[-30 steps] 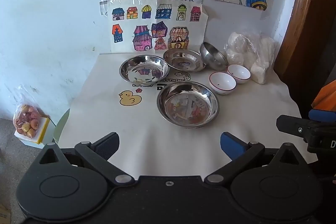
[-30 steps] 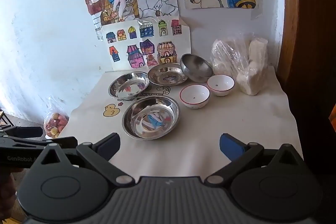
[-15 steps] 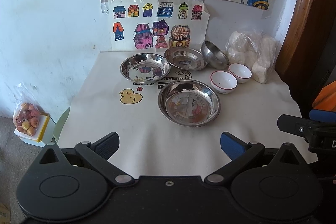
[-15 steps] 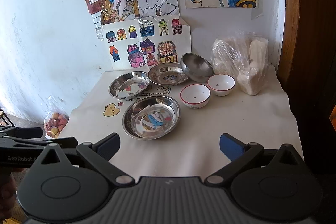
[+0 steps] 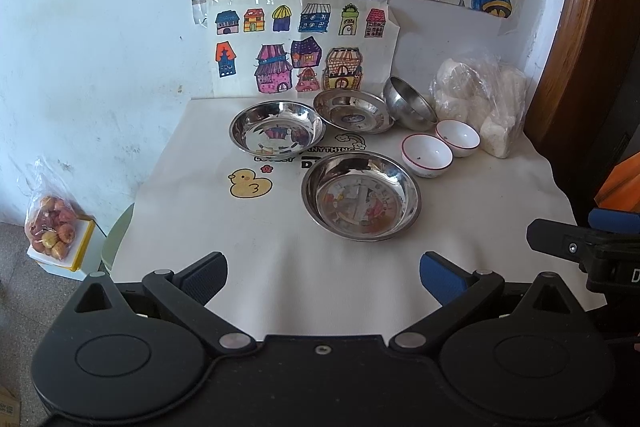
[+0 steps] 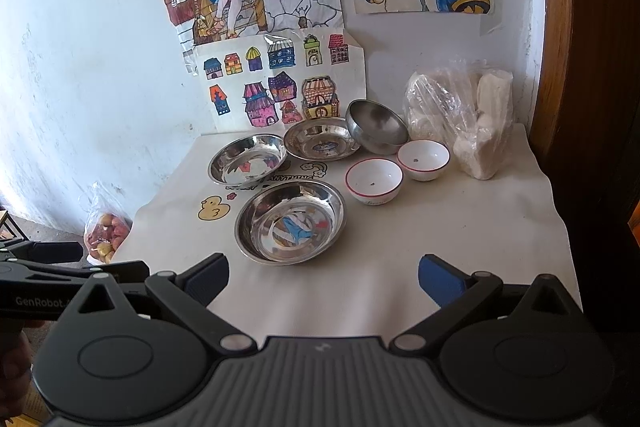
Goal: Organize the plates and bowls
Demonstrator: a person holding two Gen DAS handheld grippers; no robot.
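Observation:
Three steel plates lie on the cloth-covered table (image 5: 192,219): a near one (image 5: 361,201) (image 6: 291,223), a back left one (image 5: 277,131) (image 6: 248,159) and a back middle one (image 5: 353,111) (image 6: 322,139). A steel bowl (image 5: 409,103) (image 6: 376,127) leans tilted at the back. Two white bowls with red rims (image 5: 427,155) (image 5: 457,138) (image 6: 374,182) (image 6: 423,159) stand to the right. My left gripper (image 5: 323,277) is open and empty, near the table's front edge. My right gripper (image 6: 323,277) is open and empty, also near the front edge.
A clear plastic bag of white lumps (image 5: 480,103) (image 6: 460,119) stands at the back right corner. Drawings hang on the wall (image 5: 300,51). A bag of fruit (image 5: 50,227) sits on a box on the floor at left. A wooden frame (image 5: 580,27) rises at right.
Both views have shifted only slightly. The dishes have not moved and both grippers stay open.

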